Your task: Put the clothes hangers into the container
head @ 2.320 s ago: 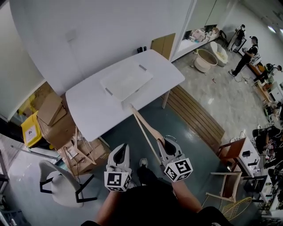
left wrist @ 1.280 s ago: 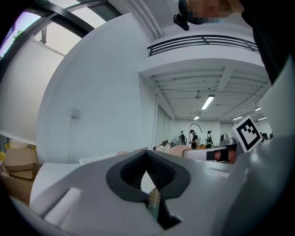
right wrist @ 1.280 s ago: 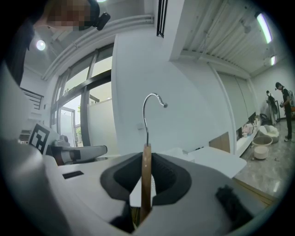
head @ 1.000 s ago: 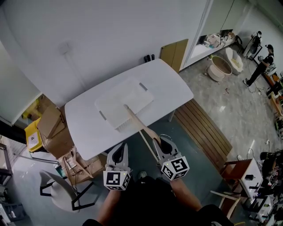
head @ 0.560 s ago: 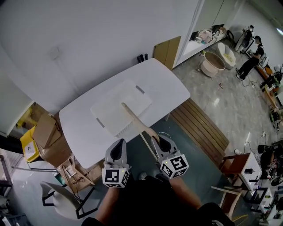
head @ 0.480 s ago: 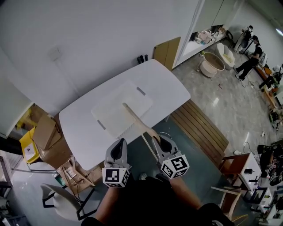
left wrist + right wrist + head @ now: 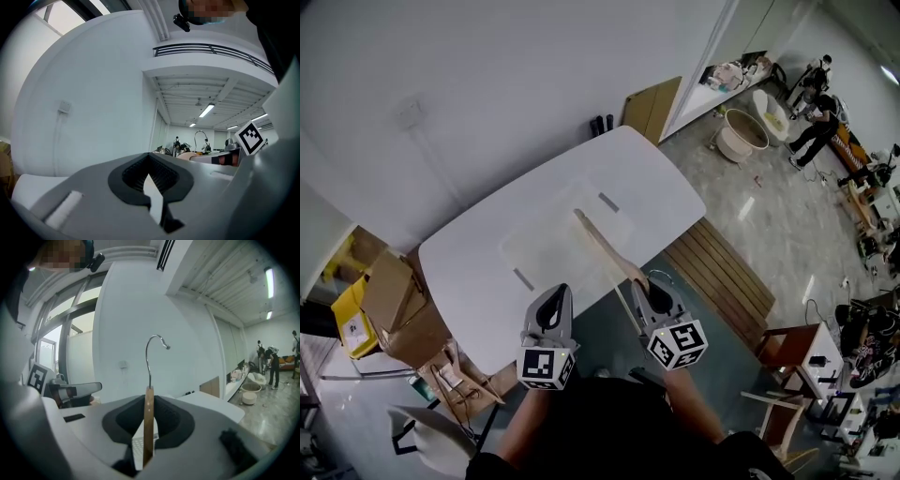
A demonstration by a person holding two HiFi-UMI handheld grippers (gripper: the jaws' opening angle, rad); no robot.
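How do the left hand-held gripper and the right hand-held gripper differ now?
The right hand-held gripper is shut on a wooden hanger; the left hand-held gripper holds nothing. In the head view the right's marker cube looks turned, the left's squarer. Both point toward the white table.

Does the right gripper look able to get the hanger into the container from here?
Probably yes: the hanger in the right gripper appears to reach over the container, with nothing seen between.
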